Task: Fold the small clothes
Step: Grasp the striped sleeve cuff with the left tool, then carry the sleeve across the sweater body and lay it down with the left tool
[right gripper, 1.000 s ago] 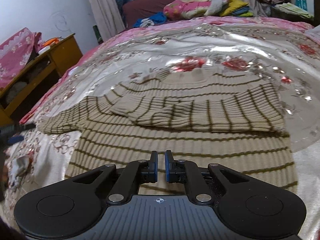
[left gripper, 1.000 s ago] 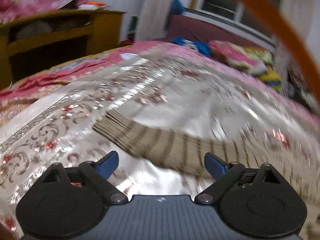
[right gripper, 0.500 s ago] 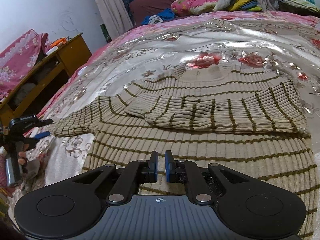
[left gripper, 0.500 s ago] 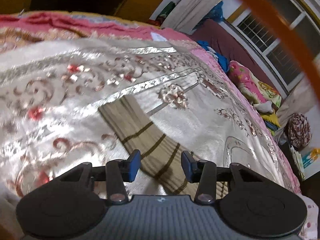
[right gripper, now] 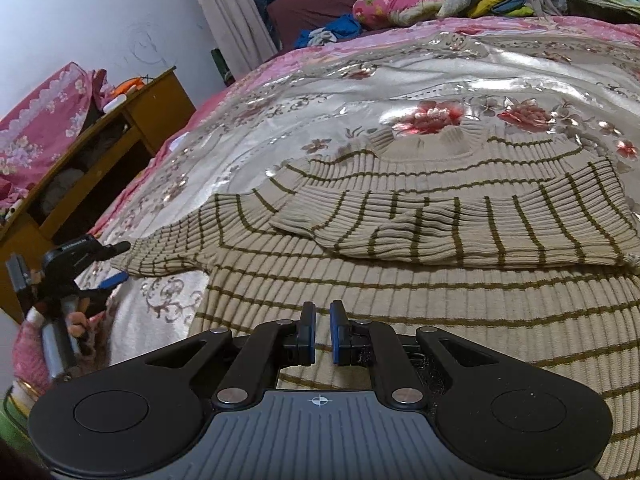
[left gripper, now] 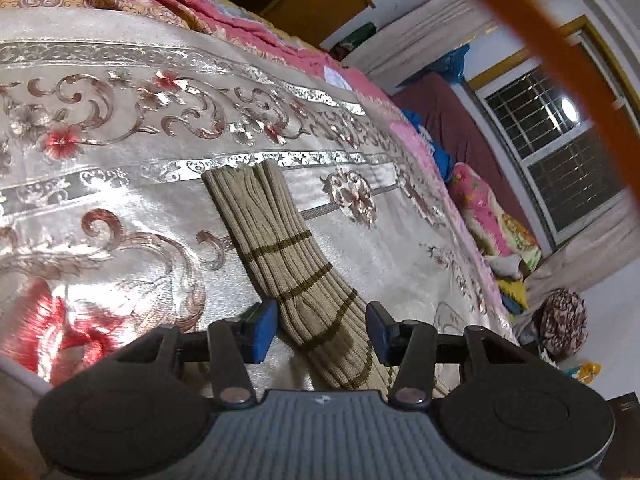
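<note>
Sweater: a beige ribbed sweater [right gripper: 420, 280] with thin brown stripes lies flat on the bed [right gripper: 320, 92], one sleeve [right gripper: 460, 228] folded across its chest.
Other sleeve: the sleeve [left gripper: 280, 240] stretches out sideways over the shiny floral bedspread.
Left hand-held gripper: the left hand-held gripper [left gripper: 322, 330] straddles that outstretched sleeve; its jaws have just been opening a little, blue pads on either side of the knit, the left pad at its edge, the right clear of it.
Right hand-held gripper: the right hand-held gripper [right gripper: 322, 332] hovers above the sweater's lower body, jaws nearly together with nothing between them.
Room: a wooden cabinet [right gripper: 120, 152] stands beside the bed.
</note>
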